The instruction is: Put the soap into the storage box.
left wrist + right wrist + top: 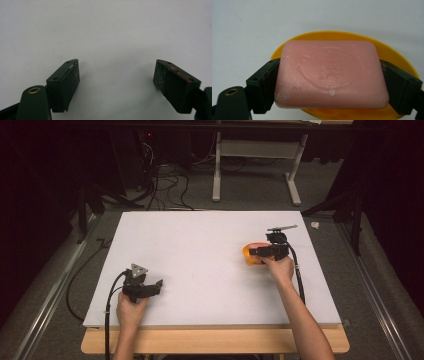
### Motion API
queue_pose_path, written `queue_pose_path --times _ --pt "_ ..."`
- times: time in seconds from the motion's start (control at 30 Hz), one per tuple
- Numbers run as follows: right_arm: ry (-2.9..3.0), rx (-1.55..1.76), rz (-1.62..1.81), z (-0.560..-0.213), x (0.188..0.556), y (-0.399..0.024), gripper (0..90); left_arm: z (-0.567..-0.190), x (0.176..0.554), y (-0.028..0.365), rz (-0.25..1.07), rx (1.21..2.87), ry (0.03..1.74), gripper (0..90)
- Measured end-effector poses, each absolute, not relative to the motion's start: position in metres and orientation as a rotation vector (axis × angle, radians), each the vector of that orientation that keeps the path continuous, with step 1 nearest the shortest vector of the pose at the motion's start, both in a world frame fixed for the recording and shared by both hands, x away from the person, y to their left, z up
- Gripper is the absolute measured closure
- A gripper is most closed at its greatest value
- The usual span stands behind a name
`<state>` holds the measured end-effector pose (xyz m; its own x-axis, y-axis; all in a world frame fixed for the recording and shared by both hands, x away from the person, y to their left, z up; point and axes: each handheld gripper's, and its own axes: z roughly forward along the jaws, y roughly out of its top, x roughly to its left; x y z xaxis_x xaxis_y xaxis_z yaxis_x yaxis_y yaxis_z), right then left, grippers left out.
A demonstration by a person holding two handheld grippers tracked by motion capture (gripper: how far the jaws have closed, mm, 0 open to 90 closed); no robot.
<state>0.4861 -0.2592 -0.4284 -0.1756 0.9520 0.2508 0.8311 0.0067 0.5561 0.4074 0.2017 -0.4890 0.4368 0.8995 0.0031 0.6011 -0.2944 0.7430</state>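
The pink soap bar carries a round embossed seal whose letters are too soft to read. It sits at the centre of the right gripper view, clamped between the jaws of the right hand-held gripper over a yellow dish, whose lower rim is cut off. At the lower left of the high view, the left hand-held gripper gapes wide, empty, above the white table.

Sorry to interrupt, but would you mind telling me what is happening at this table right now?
A person is working at a white table with a claw in each hand. The right claw is shut on a pink soap bar over a yellow dish. The left claw is open, holding nothing, near the table's front left.
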Motion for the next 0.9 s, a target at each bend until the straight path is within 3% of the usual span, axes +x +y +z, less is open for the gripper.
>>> queue_pose_path --times 0.9 --pt "2.032 1.904 0.916 -0.4287 0.4853 -0.2569 12.5 -0.4888 0.4072 0.2017 0.563 2.016 1.258 21.6"
